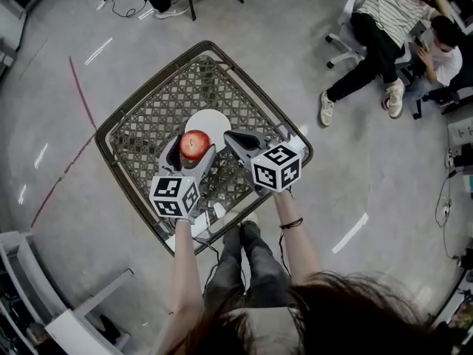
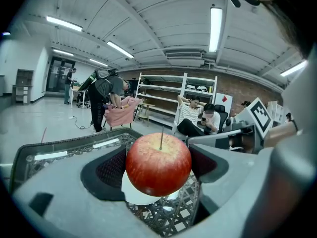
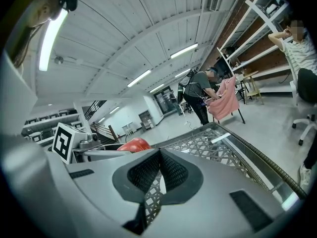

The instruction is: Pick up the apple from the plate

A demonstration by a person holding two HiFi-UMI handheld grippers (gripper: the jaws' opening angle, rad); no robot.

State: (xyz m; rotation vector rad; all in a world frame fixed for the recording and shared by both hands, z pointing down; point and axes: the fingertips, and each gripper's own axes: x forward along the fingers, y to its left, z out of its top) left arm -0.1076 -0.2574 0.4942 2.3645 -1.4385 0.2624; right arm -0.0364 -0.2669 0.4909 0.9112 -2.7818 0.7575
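Red apple (image 1: 194,145) pinched in the left gripper (image 1: 192,149), over a lattice-top table (image 1: 145,98)

Going left to right: the left gripper's two dark pads are pressed against the apple's sides, stem pointing up, and in the left gripper view the white plate (image 1: 213,120) peeks out from under and behind the fruit, so the apple looks to sit just above it, though I can't swear the bottom is clear. Just beside that on the right, the right gripper (image 1: 230,136) has its jaws closed tip to tip with nothing between them, angled in over the table next to the plate's edge. Way off at the far right, two people (image 1: 403,35) are sitting on office chairs, well apart from the table.
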